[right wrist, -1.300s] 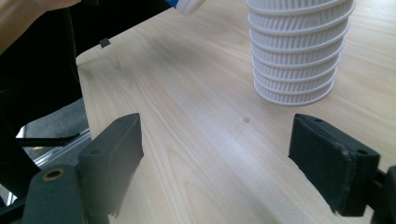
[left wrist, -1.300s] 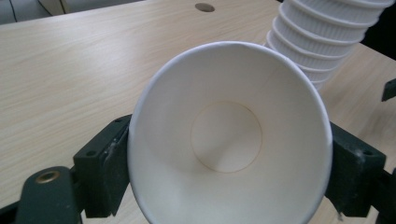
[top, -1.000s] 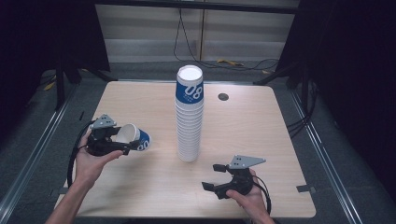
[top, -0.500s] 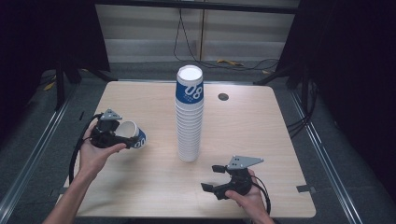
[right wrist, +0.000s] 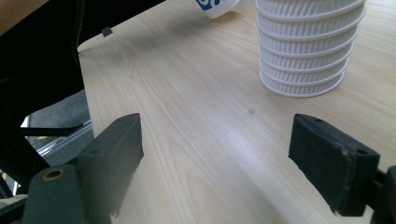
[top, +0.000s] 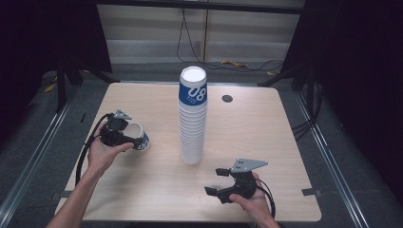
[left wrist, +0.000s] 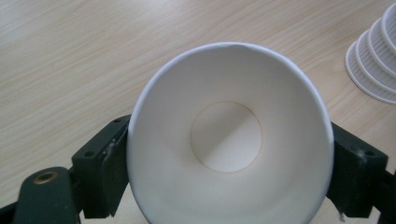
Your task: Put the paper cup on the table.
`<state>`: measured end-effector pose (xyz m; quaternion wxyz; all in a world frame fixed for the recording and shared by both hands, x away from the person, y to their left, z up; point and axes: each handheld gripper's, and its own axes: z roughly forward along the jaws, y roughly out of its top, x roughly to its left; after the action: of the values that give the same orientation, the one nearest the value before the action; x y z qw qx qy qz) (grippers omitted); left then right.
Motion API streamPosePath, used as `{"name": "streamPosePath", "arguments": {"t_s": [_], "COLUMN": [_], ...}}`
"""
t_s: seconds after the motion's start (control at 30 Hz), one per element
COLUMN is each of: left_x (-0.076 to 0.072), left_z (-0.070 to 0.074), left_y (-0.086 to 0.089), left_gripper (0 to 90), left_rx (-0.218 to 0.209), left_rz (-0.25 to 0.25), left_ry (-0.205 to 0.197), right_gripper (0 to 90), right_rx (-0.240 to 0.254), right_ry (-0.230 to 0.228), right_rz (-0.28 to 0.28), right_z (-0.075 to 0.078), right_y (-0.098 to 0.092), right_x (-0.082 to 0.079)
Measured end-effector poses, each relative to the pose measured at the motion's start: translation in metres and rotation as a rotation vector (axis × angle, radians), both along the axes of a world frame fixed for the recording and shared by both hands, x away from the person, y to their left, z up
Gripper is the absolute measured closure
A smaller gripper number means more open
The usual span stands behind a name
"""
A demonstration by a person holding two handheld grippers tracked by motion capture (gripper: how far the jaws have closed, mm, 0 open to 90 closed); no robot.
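Note:
A tall stack of white ribbed paper cups (top: 192, 118), its top cup banded blue, stands at the table's middle; its base shows in the right gripper view (right wrist: 308, 46) and the left gripper view (left wrist: 373, 60). My left gripper (top: 129, 137) is shut on a single paper cup (top: 139, 139), held on its side left of the stack. In the left gripper view the cup's white mouth (left wrist: 229, 140) faces the camera, with the pads (left wrist: 107, 168) pressed on its sides. My right gripper (top: 216, 181) rests open near the front edge, with bare wood between its jaws (right wrist: 219, 154).
The light wooden table (top: 256, 137) has a small dark round hole (top: 227, 98) at the back right of the stack. Its left edge (right wrist: 84, 74) drops to a dark floor with metal rails. Cables trail from both grippers.
My left gripper has shifted a little to the right and away, carrying the cup with it. The right gripper and the stack have stayed where they were.

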<state>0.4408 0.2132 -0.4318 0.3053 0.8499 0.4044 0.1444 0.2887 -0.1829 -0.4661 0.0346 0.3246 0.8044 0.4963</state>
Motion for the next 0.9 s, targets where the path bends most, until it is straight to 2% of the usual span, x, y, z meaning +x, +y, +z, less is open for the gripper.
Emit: {"name": "streamPosePath", "arguments": {"t_s": [0.03,0.1,0.17,0.23,0.37,0.47,0.6,0.67,0.9], "left_x": [0.0,0.001,0.001,0.0,0.003,0.004,0.004,0.004,0.004], "left_z": [-0.002,-0.005,-0.007,-0.007,-0.009,-0.014,-0.019,-0.023,-0.03], "left_y": [-0.002,-0.006,-0.009,-0.012,-0.015,-0.015,-0.014,-0.015,-0.016], "left_gripper": [15.2,15.1,14.7,14.7,14.4,14.2,14.2,14.0,13.5], "left_rx": [-0.004,0.028,0.025,0.045,0.023,-0.013,-0.056,-0.079,-0.083], "left_rz": [0.005,-0.003,0.002,-0.007,0.003,-0.006,0.006,0.004,-0.008], "left_ry": [-0.005,-0.019,-0.033,-0.046,-0.058,-0.085,-0.108,-0.106,-0.094], "right_gripper": [17.6,17.6,17.6,17.6,17.6,17.6,17.6,17.6,17.6], "right_rx": [-0.002,-0.004,-0.005,-0.004,-0.008,-0.004,0.01,0.013,0.021], "right_ry": [0.0,0.001,0.002,0.001,0.008,0.009,0.022,0.025,0.021], "right_rz": [-0.001,0.0,-0.002,-0.004,-0.003,0.001,0.002,0.004,-0.001], "right_z": [0.0,0.0,0.0,0.0,-0.001,-0.001,-0.002,-0.002,-0.001], "right_y": [0.0,0.0,0.0,0.0,0.0,0.0,-0.001,-0.001,-0.002], "right_x": [0.0,0.0,0.0,0.001,0.001,0.0,0.002,0.002,0.001]}}
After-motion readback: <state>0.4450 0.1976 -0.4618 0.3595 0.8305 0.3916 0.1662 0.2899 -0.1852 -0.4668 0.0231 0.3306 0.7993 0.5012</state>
